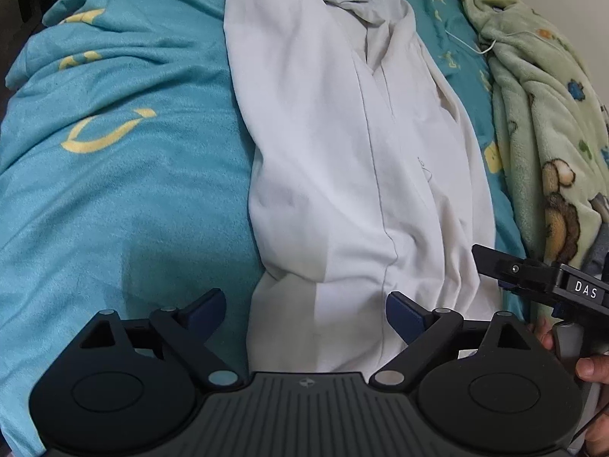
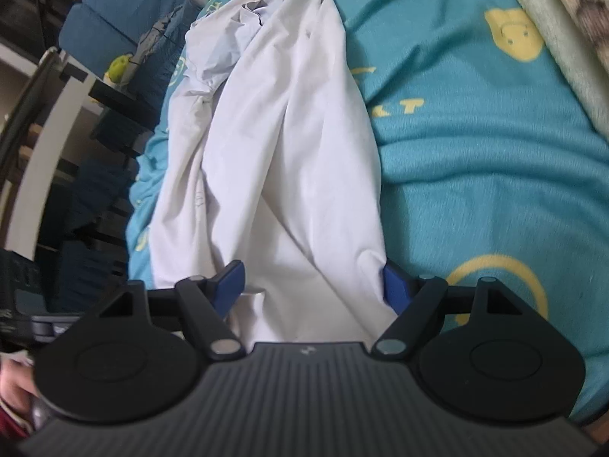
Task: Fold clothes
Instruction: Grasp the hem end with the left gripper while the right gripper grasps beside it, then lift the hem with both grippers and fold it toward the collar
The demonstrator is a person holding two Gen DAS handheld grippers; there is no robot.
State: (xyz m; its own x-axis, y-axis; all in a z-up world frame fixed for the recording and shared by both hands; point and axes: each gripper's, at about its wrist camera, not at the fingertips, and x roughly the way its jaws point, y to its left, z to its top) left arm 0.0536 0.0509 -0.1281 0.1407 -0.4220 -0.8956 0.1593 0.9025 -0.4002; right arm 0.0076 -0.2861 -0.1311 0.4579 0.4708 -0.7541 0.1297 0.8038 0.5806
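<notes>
Garment (image 1: pixel 342 152) lies on bedsheet (image 1: pixel 114 190), blanket (image 1: pixel 540 133) right.

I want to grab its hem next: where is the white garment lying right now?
The white garment lies lengthwise on the teal bedsheet, left of the green fleece blanket in the left wrist view, its near end between both open grippers.

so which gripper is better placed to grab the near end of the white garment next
Probably the right gripper: its open fingers straddle the white garment, cloth against one pad. The left gripper is open above it.
</notes>
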